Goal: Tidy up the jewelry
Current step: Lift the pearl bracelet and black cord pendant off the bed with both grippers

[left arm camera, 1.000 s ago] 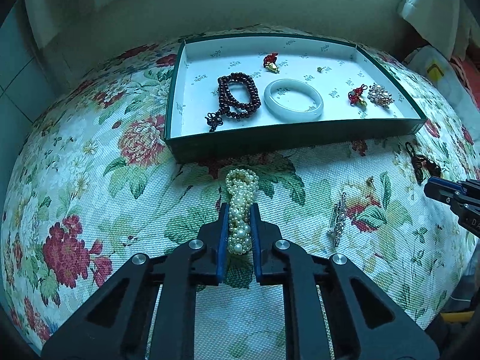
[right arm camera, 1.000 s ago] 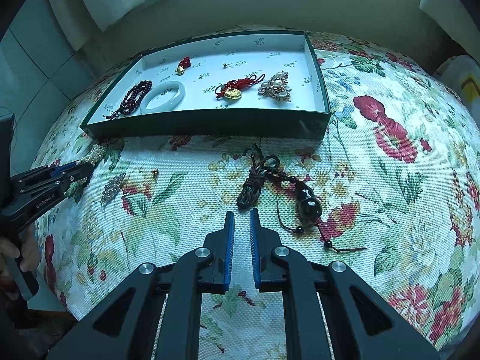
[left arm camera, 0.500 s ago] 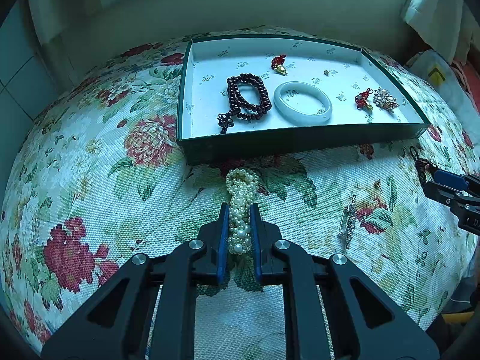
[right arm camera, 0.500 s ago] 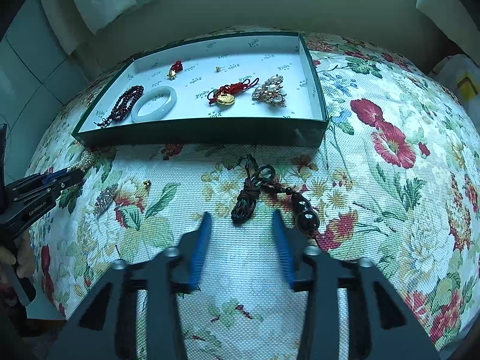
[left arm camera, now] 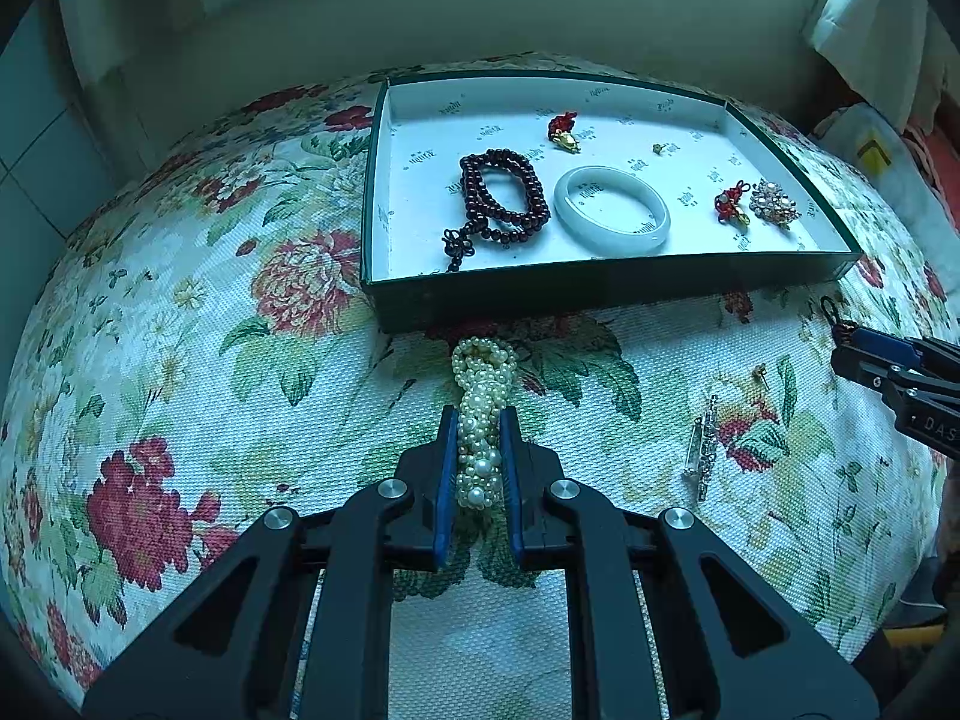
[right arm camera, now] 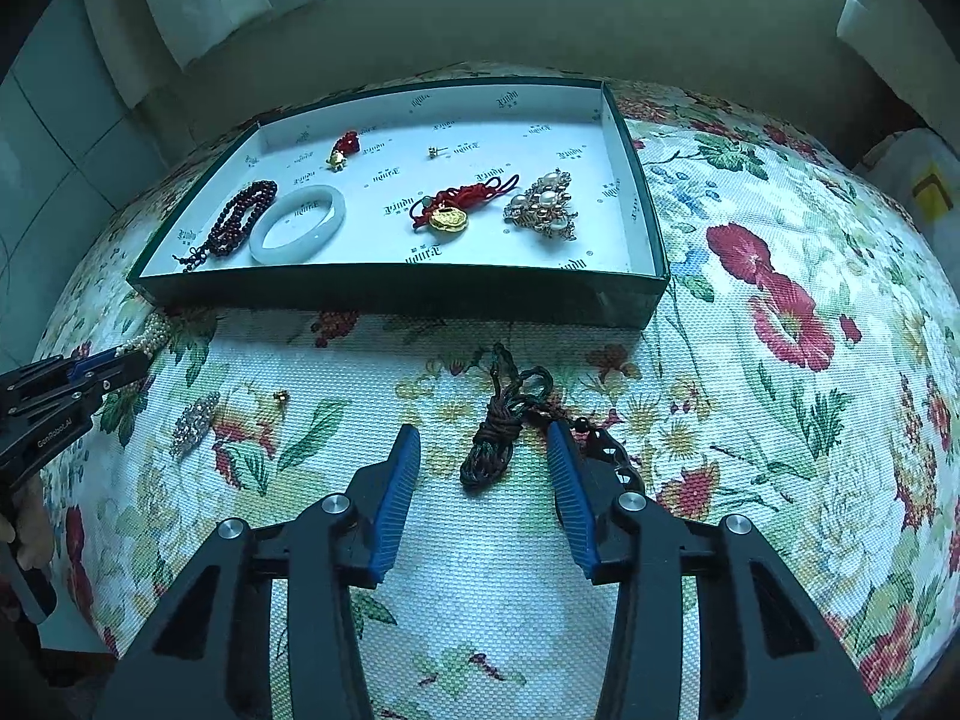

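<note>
A twisted pearl strand [left arm camera: 483,384] lies on the flowered cloth just in front of the green tray [left arm camera: 600,291], and my left gripper [left arm camera: 478,414] is shut on its near end. In the right wrist view a dark cord bundle [right arm camera: 489,450] lies between the blue pads of my right gripper [right arm camera: 483,429]. The jaws are closing, and neither pad touches the cord. The cord's dark bead pendant [right arm camera: 621,465] is partly hidden behind the right finger. The right gripper [left arm camera: 852,348] also shows at the left view's right edge.
The tray [right arm camera: 390,291] holds a dark red bead bracelet [left arm camera: 501,198], a white bangle [left arm camera: 612,219], red knot charms and a pearl brooch [right arm camera: 546,204]. A rhinestone pin [left arm camera: 703,450] and a small gold stud [right arm camera: 280,397] lie loose on the cloth. A wall rises behind the tray.
My right gripper went from shut to open and slid forward, so the cord bundle now lies between its fingers. The left gripper kept its hold on the pearls.
</note>
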{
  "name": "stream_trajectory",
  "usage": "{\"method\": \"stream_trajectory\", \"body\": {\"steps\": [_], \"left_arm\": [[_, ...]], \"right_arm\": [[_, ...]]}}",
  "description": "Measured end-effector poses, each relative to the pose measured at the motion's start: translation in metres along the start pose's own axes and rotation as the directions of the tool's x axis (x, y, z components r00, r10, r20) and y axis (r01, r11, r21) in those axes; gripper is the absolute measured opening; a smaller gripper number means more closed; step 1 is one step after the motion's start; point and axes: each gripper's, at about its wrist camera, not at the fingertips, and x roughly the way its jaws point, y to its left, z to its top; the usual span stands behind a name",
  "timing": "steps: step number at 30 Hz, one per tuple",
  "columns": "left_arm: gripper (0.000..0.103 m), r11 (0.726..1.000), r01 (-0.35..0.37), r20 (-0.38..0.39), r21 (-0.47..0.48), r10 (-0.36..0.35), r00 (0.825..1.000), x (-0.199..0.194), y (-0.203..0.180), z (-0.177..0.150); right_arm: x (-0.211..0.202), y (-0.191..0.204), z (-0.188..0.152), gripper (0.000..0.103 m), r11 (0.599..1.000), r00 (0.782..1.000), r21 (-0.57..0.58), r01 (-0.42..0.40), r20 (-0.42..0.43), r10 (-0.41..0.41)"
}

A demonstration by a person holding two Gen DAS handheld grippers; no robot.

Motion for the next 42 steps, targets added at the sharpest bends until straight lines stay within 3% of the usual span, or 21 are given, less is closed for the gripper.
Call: {"method": "stream_trajectory", "body": {"steps": [4, 10, 18, 42], "left_arm": [[0.013, 1.0, 0.001, 0.0, -0.002, -0.001, 1.0, 0.001, 0.0, 0.0], [0.013, 1.0, 0.002, 0.0, -0.002, -0.002, 1.0, 0.001, 0.0, 0.001], [0.013, 1.0, 0.001, 0.0, -0.002, -0.001, 1.0, 0.001, 0.001, 0.0], [0.013, 1.0, -0.002, 0.025, -0.002, 0.002, 1.0, -0.015, -0.009, 0.003]], "right_arm": [[0.001, 0.003, 0.002, 0.036, 0.999, 1.0, -0.029, 0.026, 0.006, -0.026], [0.0, 0.004, 0.001, 0.014, 0.999, 1.0, -0.036, 0.014, 0.004, -0.014], [-0.006, 0.014, -0.006, 0.011, 0.998, 1.0, -0.067, -0.017, 0.0, 0.017], [-0.065, 0.001, 0.001, 0.008, 0.999, 0.991, -0.033, -0.006, 0.132, 0.01]]}}
